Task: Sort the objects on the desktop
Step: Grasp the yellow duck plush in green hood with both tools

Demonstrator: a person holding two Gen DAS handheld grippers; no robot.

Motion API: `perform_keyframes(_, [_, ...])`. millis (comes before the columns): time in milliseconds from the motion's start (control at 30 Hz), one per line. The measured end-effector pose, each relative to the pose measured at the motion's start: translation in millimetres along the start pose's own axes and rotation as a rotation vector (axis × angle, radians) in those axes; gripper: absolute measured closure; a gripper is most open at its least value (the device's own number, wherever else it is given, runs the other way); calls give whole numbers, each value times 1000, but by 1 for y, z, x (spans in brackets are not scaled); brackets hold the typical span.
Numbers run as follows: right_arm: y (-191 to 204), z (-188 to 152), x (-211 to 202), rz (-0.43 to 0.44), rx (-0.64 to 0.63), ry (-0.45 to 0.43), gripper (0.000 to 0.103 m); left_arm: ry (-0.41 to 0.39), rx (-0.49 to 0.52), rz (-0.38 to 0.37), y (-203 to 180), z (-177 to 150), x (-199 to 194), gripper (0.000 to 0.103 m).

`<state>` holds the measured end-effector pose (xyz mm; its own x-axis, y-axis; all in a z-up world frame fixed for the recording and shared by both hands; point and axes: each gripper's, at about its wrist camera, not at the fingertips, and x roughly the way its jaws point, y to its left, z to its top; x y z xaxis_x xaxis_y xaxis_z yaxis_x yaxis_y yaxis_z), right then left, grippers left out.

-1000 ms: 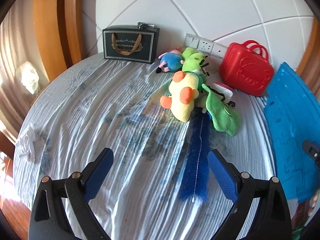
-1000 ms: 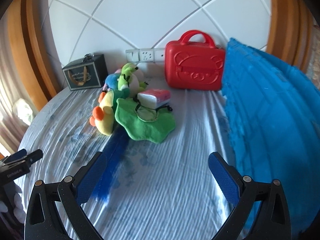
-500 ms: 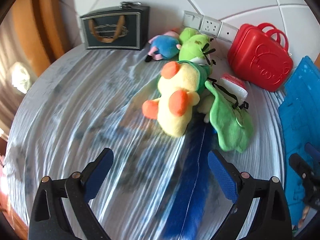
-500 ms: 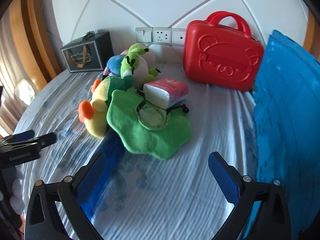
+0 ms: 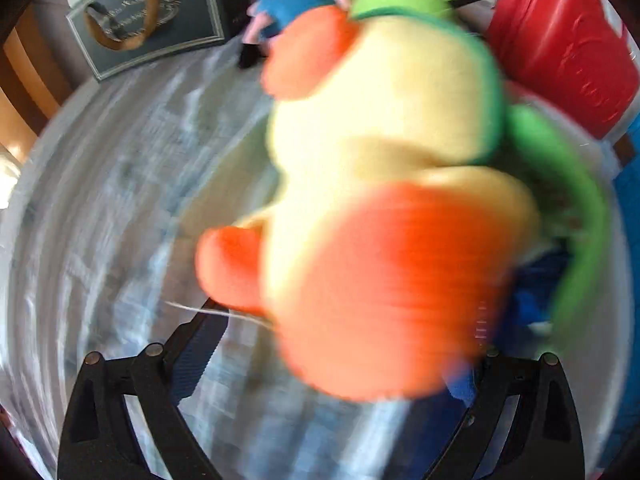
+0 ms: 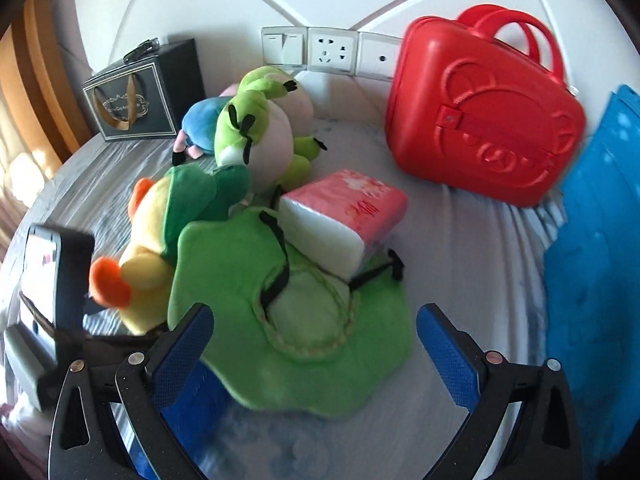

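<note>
Left wrist view, heavily blurred: left tool (image 5: 332,356) spread wide, nothing clamped. Yellow duck plush (image 5: 384,184) fills frame, lying on cloth-covered table (image 5: 100,208), one orange foot (image 5: 384,292) between the fingers; contact cannot be told through blur. Dark gift box (image 5: 148,16) behind at left, red case (image 5: 560,44) at right.

Right wrist view: right tool (image 6: 314,348) also apart, empty, hovering over green lily-pad plush (image 6: 288,312). Tissue pack (image 6: 344,216) resting on pad's far edge. Duck plush (image 6: 148,252) just beside pad at left, frog plush (image 6: 256,136) behind it, blue plush (image 6: 200,120) further back. Wall sockets (image 6: 328,52) above, blue mat (image 6: 592,256) at right.

Handling, judged: duck light, soft, squashy; likely best pinched across body or foot, deep enough not to slip. Pad floppy, likely to drape and tip the tissue pack if lifted first.
</note>
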<state>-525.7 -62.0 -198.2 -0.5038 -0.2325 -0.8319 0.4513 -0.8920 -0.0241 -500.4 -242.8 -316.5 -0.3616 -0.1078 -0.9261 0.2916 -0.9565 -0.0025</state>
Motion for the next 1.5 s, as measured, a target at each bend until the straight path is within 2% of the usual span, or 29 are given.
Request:
perform_keyframes(167, [24, 21, 13, 56, -26, -30, 0, -66, 65, 103, 36, -10, -12, 6])
perform_keyframes(333, [72, 48, 25, 138, -74, -46, 0, -71, 75, 172, 69, -18, -15, 6])
perform_keyframes(433, [99, 64, 39, 208, -66, -38, 0, -44, 56, 151, 84, -25, -7, 6])
perform_keyframes(500, [117, 67, 63, 199, -82, 26, 0, -32, 38, 146, 91, -28, -6, 6])
perform_keyframes(567, [126, 58, 80, 197, -93, 93, 0, -35, 12, 137, 101, -30, -11, 7])
perform_keyframes(700, [119, 28, 79, 213, -81, 122, 0, -65, -89, 114, 132, -35, -37, 7])
perform_keyframes(767, [118, 15, 78, 216, -97, 130, 0, -78, -158, 45, 144, -36, -55, 7])
perform_keyframes(800, [118, 10, 78, 219, -105, 129, 0, -95, -199, -22, 147, -38, -69, 7])
perform_keyframes(867, [117, 4, 79, 225, -108, 133, 0, -125, -231, -95, 141, -37, -87, 7])
perform_keyframes(967, [115, -2, 82, 236, -102, 157, 0, -147, -239, -143, 116, -27, -97, 6])
perform_keyframes(1100, [109, -10, 83, 239, -101, 179, 0, -82, -208, -128, 89, -7, -64, 7])
perform_keyframes(1133, [105, -11, 81, 239, -96, 179, 0, -59, -193, -105, 82, -8, -55, 6])
perform_keyframes(1233, [100, -16, 67, 203, -167, 153, 0, -44, -195, -119, 79, -20, -48, 6])
perform_keyframes(1367, [85, -10, 48, 262, -132, 108, 0, -32, -161, -117, 77, -30, -39, 5])
perform_keyframes(1433, [82, 0, 40, 271, -106, 79, 0, -55, -146, -102, 74, -31, -42, 5])
perform_keyframes(1500, [92, 9, 46, 305, -108, 107, 0, -69, -133, -88, 71, -31, -44, 5])
